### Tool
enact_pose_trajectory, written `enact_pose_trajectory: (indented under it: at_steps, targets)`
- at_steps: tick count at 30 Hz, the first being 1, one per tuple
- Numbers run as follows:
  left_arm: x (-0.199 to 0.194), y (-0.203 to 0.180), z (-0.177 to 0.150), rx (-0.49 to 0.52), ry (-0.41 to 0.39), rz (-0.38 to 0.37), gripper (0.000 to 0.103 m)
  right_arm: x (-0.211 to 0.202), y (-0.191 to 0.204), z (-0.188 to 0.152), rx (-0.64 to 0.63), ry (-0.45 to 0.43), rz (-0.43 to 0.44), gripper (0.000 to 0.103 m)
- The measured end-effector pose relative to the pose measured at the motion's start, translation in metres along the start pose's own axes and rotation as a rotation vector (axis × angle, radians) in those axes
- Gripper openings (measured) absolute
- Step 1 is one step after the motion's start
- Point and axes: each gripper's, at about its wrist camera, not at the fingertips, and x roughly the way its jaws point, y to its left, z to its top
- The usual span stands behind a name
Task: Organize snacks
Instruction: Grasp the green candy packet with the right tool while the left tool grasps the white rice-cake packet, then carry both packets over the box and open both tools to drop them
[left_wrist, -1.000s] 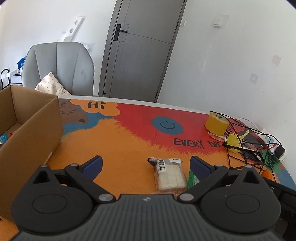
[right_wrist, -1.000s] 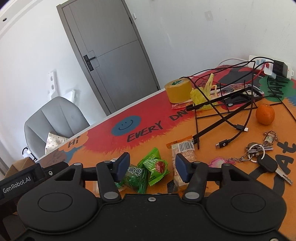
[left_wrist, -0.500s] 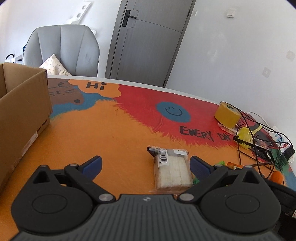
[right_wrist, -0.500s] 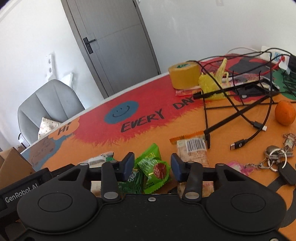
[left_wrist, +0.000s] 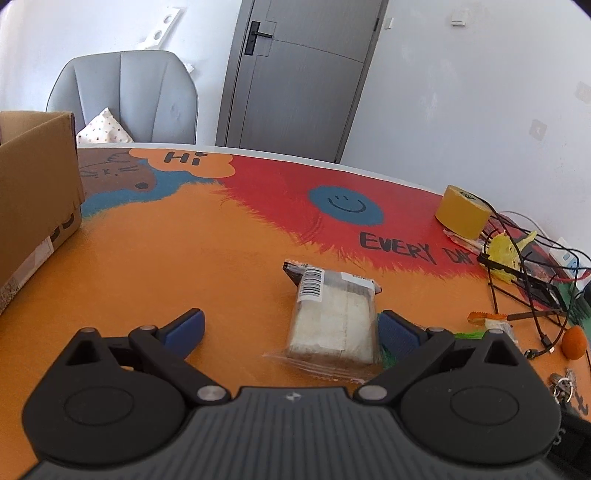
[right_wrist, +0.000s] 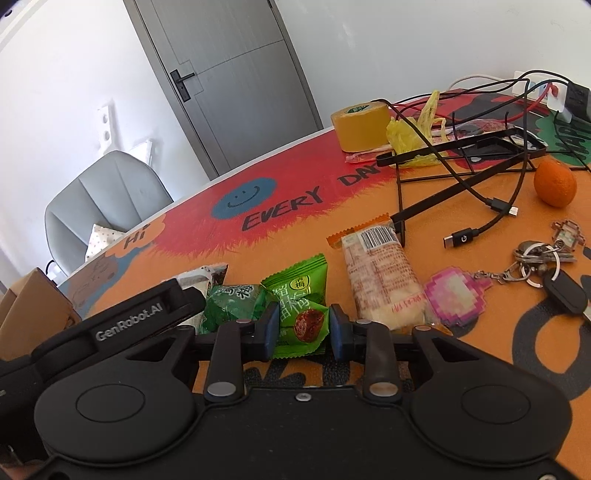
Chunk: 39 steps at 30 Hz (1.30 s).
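Left wrist view: my left gripper (left_wrist: 290, 326) is spread wide, holding nothing. The clear-wrapped cake pack (left_wrist: 332, 317) lies flat on the printed table mat (left_wrist: 184, 258), its right edge just beside my right pad, left pad well apart. Looks light, soft, squashable; crinkly slick film. I'd pinch across the block's sides, not the loose end seals. Cardboard box (left_wrist: 37, 192) sits far left.

Right wrist view: my right gripper (right_wrist: 301, 326) is narrowed around the green plum candy packet (right_wrist: 301, 306), pads at its sides; can't tell if they're pressing yet. Light, puffy foil, slippery. Second green packet (right_wrist: 232, 301) touches it; long wafer pack (right_wrist: 380, 273) just right.
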Motion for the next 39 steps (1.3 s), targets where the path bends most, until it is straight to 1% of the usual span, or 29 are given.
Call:
enact_pose_trajectory:
  at_steps: [3, 4, 5, 7, 9, 10, 12, 17, 23, 26, 30, 39]
  targets:
    - [0.000, -0.004, -0.002, 0.061, 0.003, 0.012, 0.094, -0.002, 0.003, -0.003, -0.005, -0.003, -0.006, 0.029]
    - [0.000, -0.004, -0.002, 0.071, 0.003, 0.007, 0.088, -0.003, 0.004, -0.004, -0.008, -0.004, -0.008, 0.029]
    - [-0.001, -0.004, -0.002, 0.088, 0.003, 0.001, 0.078, -0.003, 0.005, -0.005, -0.009, -0.003, -0.009, 0.029]
    - [-0.004, -0.001, -0.003, 0.116, -0.002, -0.004, 0.062, -0.006, 0.006, -0.007, -0.006, 0.000, -0.010, 0.029]
    - [-0.007, 0.006, -0.002, 0.101, 0.009, -0.033, 0.058, -0.009, 0.007, -0.009, 0.002, 0.004, -0.010, 0.029]
    - [-0.010, 0.009, -0.002, 0.098, 0.014, -0.055, 0.048, -0.011, 0.008, -0.011, 0.007, 0.005, -0.009, 0.029]
    - [-0.015, 0.017, 0.000, 0.085, 0.031, -0.059, 0.047, -0.015, 0.009, -0.015, 0.012, 0.005, -0.006, 0.029]
    - [-0.029, 0.033, -0.001, 0.082, 0.031, -0.074, 0.046, -0.026, 0.014, -0.020, 0.017, -0.010, -0.002, 0.029]
    - [-0.049, 0.046, 0.000, 0.078, -0.007, -0.098, 0.045, -0.037, 0.021, -0.022, 0.022, -0.031, 0.004, 0.029]
    - [-0.058, 0.051, 0.001, 0.070, -0.017, -0.107, 0.045, -0.043, 0.029, -0.024, 0.015, -0.041, 0.012, 0.029]
    - [-0.075, 0.061, 0.006, 0.062, -0.051, -0.117, 0.045, -0.050, 0.042, -0.025, -0.006, -0.054, 0.029, 0.029]
    - [-0.109, 0.086, 0.014, 0.027, -0.123, -0.114, 0.045, -0.059, 0.070, -0.025, -0.043, -0.079, 0.071, 0.029]
